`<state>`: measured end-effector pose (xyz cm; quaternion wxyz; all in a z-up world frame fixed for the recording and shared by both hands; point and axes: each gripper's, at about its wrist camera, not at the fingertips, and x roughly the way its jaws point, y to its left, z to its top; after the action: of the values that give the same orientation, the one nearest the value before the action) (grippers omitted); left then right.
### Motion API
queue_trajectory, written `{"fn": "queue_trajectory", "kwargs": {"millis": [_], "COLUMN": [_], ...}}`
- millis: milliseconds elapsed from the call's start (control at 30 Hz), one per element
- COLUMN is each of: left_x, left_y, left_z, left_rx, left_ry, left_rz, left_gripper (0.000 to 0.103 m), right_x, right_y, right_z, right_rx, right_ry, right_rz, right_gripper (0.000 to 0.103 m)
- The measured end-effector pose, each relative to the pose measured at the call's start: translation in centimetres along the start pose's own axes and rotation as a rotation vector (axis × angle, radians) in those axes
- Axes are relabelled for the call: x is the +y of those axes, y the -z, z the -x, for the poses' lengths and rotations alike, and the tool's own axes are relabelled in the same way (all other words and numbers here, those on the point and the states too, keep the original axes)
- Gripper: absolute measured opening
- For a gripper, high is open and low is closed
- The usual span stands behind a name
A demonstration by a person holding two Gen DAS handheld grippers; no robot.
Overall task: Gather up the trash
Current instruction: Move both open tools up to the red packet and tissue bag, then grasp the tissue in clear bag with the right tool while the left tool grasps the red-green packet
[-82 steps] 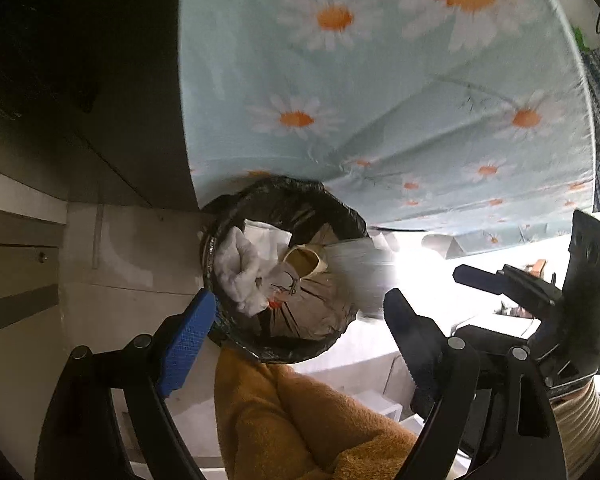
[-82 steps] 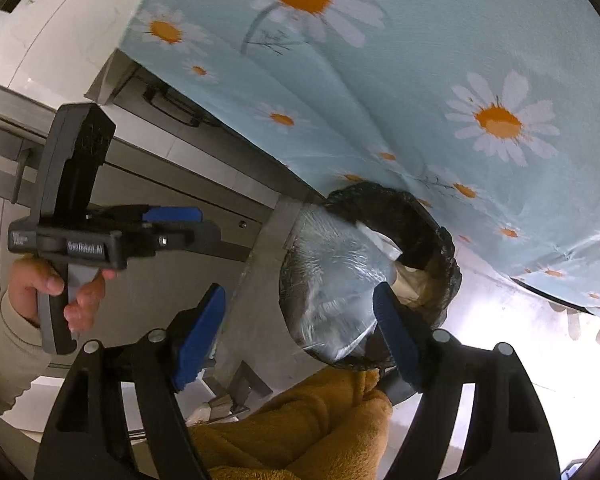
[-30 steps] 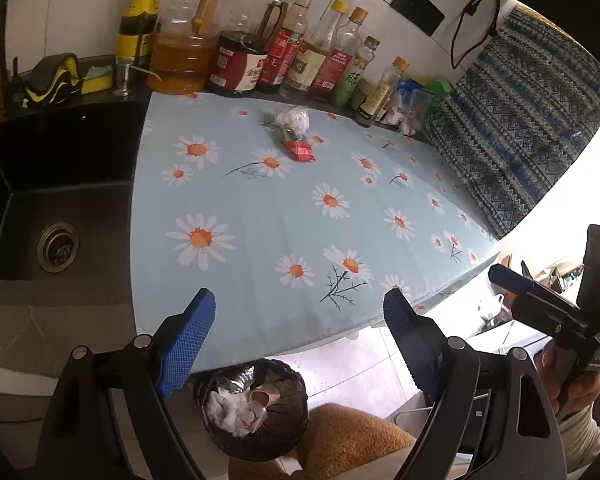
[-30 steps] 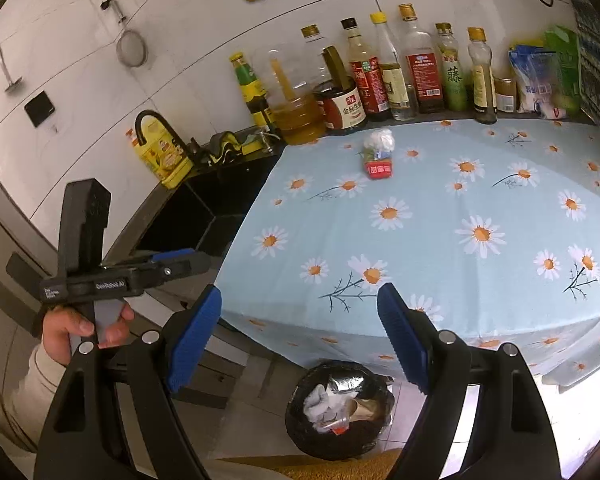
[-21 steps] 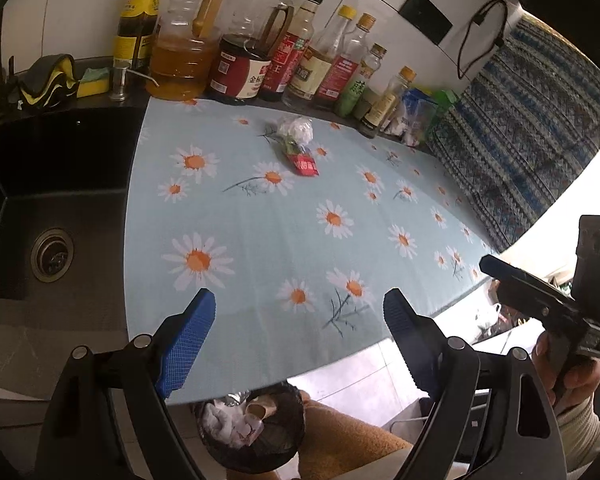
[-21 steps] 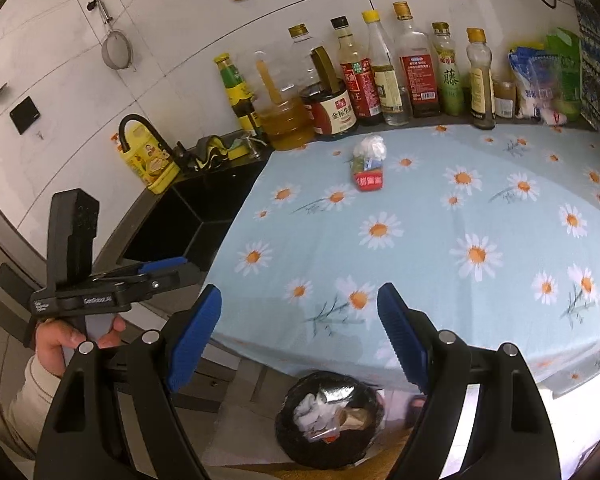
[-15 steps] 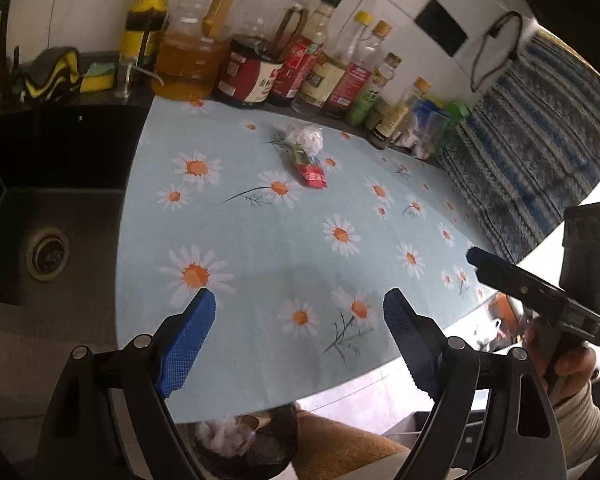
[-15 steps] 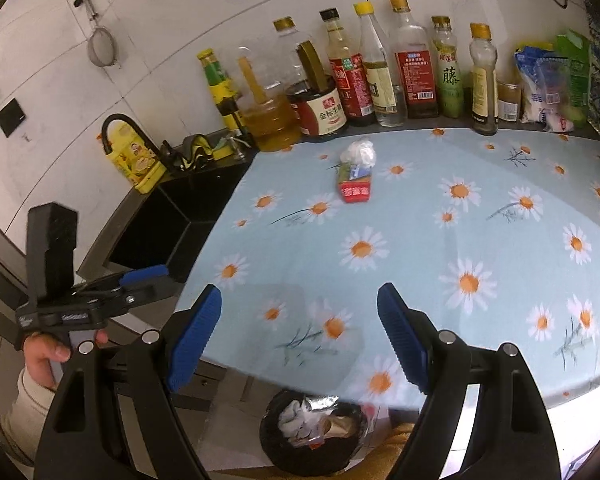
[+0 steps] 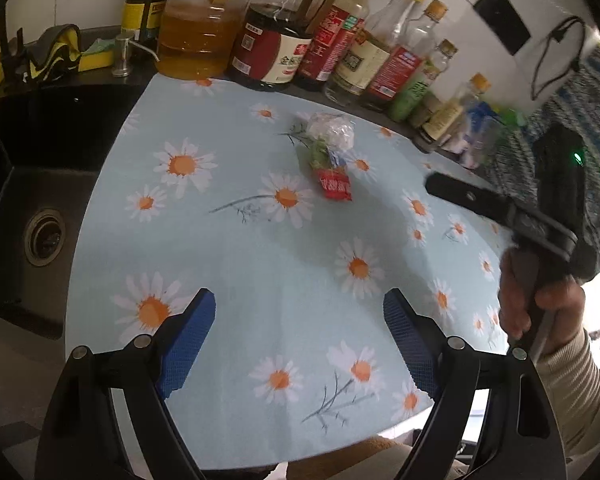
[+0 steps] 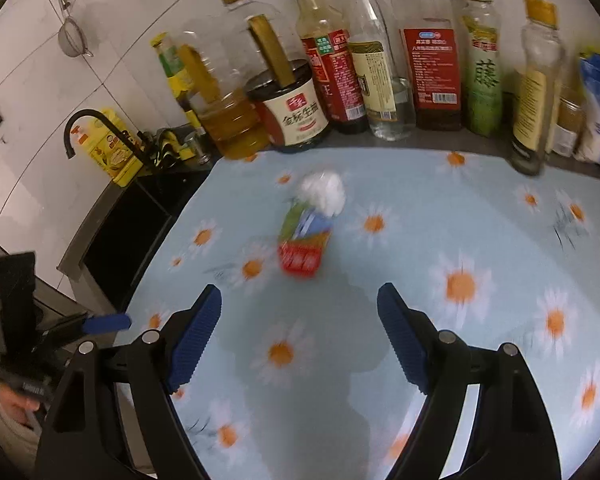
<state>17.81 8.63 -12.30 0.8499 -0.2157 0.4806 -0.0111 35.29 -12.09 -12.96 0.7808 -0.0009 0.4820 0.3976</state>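
A red snack wrapper (image 9: 334,185) lies on the daisy tablecloth (image 9: 260,280), touching a crumpled clear plastic bag (image 9: 332,130) just behind it. Both also show in the right wrist view: the wrapper (image 10: 302,254) and the bag (image 10: 324,194). My left gripper (image 9: 298,336) is open and empty above the table's front part, well short of the trash. My right gripper (image 10: 300,328) is open and empty, closer to the wrapper. It also appears from the side in the left wrist view (image 9: 500,208). The trash bin is out of view.
A row of sauce and oil bottles (image 10: 340,80) stands along the back wall. A black sink (image 9: 40,184) with a tap (image 10: 92,128) lies left of the table. Snack bags (image 10: 596,104) sit at the back right. A patterned cloth (image 9: 596,128) hangs on the right.
Both grippers rose from the black trash bin on the floor to above the table and moved forward toward the wrapper and bag. The bin dropped out of view. Both stayed open.
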Motion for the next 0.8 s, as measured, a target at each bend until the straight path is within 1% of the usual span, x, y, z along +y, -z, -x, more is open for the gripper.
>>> {"fn": "queue_trajectory", "kwargs": {"millis": [100,233,300,433,467,600,633,733,800], "left_x": [-0.4,-0.9,-1.1,-0.9,-0.9,-0.8,-0.8,-1.1,-1.6], "left_y": [-0.6,-1.2,-1.3,-0.9,-0.8,-0.7,-0.8,-1.4,-1.9], "left_z": [-0.4,-1.2,-1.5,-1.8,-1.8,-2.2,-2.3,-3.0,-3.4], "left_rx": [-0.007,-0.009,-0.006,-0.004,-0.003,-0.001,0.001,0.015,0.022], "left_ry": [-0.030,-0.078,-0.101,-0.129,-0.136,-0.160,-0.161,-0.155,-0.160], "left_rz": [0.042,0.102,0.122,0.179,0.188,0.215,0.218,0.223,0.204], "left_gripper": [0.084,0.084,0.084,0.084,0.084,0.084,0.084,0.084,0.084], "right_x": [-1.6,-2.5,-2.6,-2.6,-2.7,-3.2,-3.1,-3.1,-3.3], "right_y": [-2.6,-5.4,-6.5,-7.6,-7.7,-7.9,-7.9,-7.9,-8.0], "right_z": [-2.9,-6.3,-7.9,-10.2,-10.6,-11.6,-11.9,-12.0,-11.9], "right_rx": [0.028,0.053,0.065,0.081,0.088,0.107,0.117,0.114,0.117], "right_ry": [-0.030,-0.068,-0.082,-0.098,-0.103,-0.134,-0.141,-0.156,-0.181], "right_rz": [-0.001,0.012,0.038,0.092,0.093,0.102,0.114,0.134,0.130], "right_gripper": [0.080,0.080,0.080,0.079,0.074,0.060,0.054,0.049,0.047]}}
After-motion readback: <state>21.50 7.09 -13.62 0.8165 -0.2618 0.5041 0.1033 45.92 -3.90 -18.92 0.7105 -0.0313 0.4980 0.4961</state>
